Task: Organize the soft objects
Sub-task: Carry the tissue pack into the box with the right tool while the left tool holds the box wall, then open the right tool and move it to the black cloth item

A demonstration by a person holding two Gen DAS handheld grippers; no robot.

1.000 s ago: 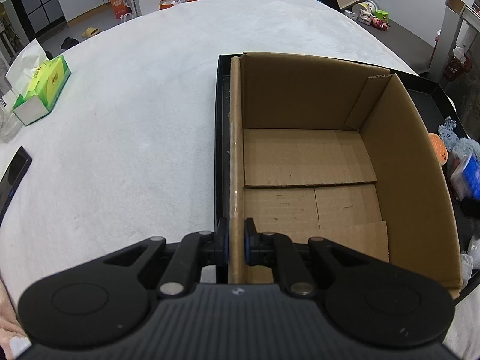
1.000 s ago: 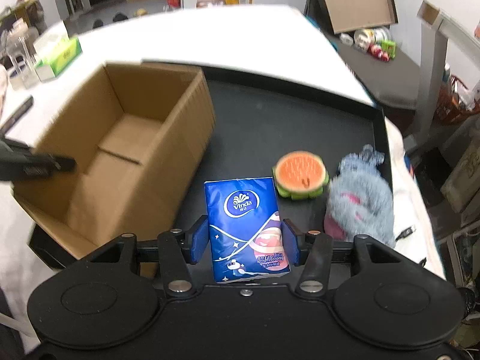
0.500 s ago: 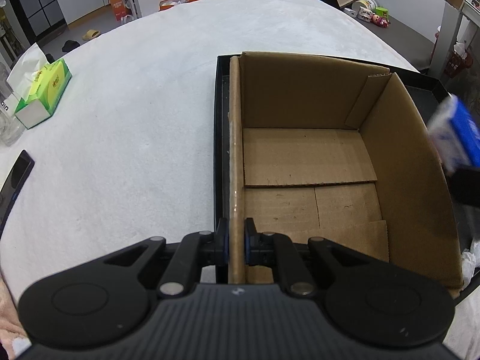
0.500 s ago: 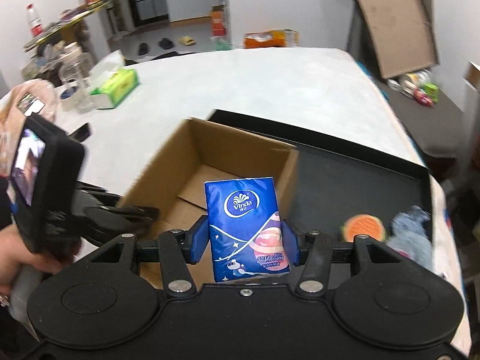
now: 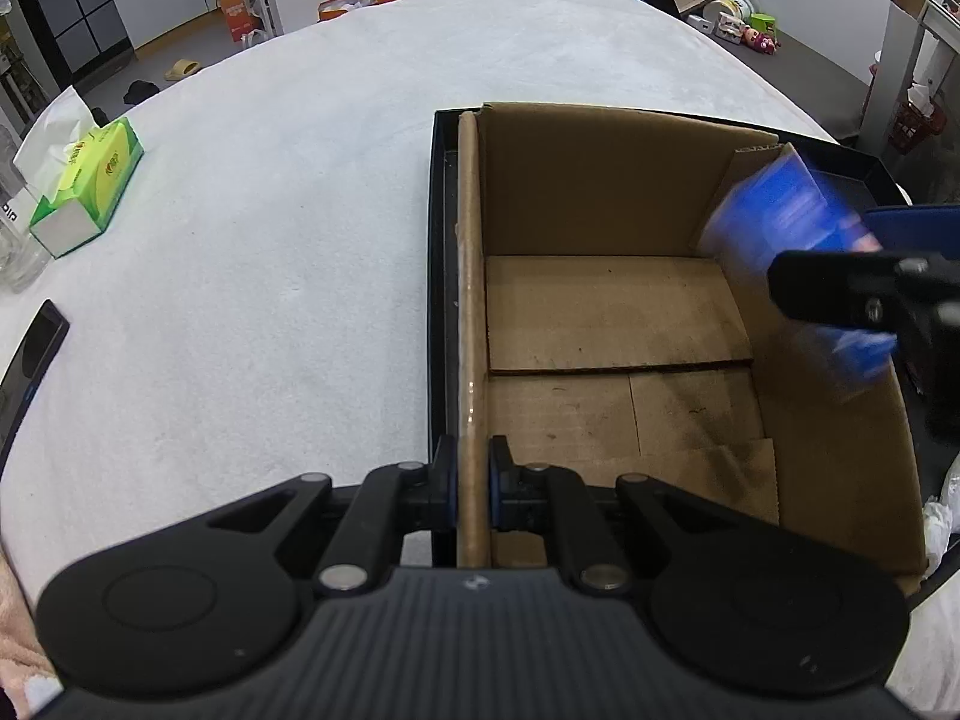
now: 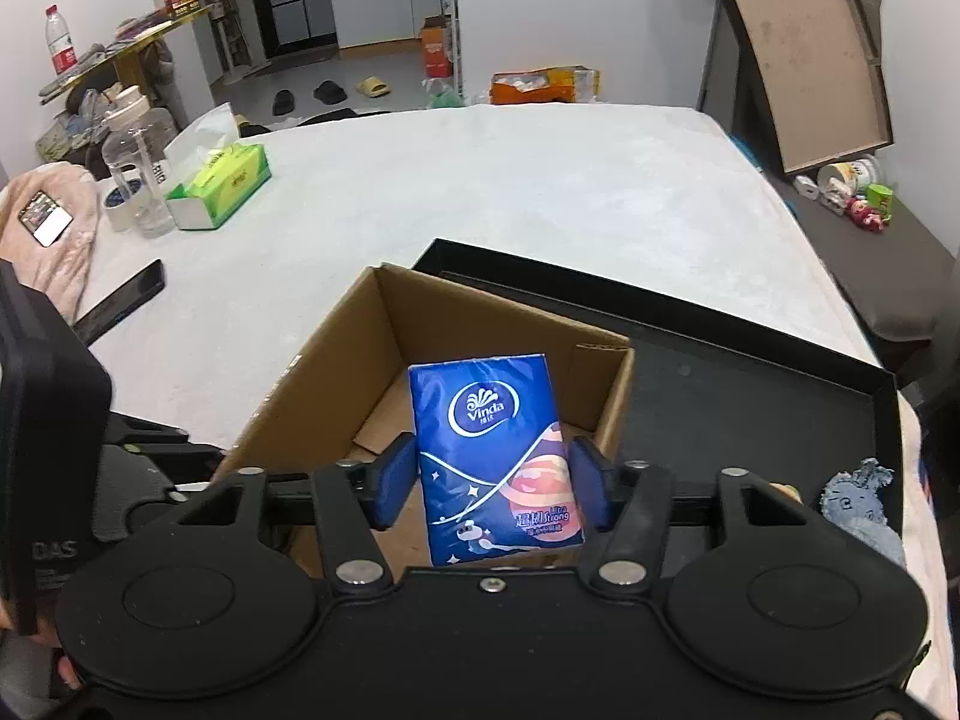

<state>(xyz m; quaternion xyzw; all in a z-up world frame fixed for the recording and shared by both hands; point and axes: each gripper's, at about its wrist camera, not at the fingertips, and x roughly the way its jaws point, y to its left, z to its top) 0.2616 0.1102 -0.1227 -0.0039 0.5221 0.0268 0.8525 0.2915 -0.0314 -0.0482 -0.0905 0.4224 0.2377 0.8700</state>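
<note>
Because the tissue pack is light and squashy, your right tongs, closed across its width above the cardboard box, needn't squeeze; your left tongs pinch the box wall.

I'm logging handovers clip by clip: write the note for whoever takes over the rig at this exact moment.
Left gripper: shut on the near left wall of the cardboard box, steadying it.
Right gripper: shut on the blue Vinda tissue pack, carried above the box opening, not released.
Box sits in the black tray and shows nothing inside.
Grey plush toy lies in the tray to the right of the box.
Done: tissue pack picked up and brought over the box.
Left: lower and release the pack into the box, then fetch the plush toy and any other soft items; keep the left grip until then.
</note>
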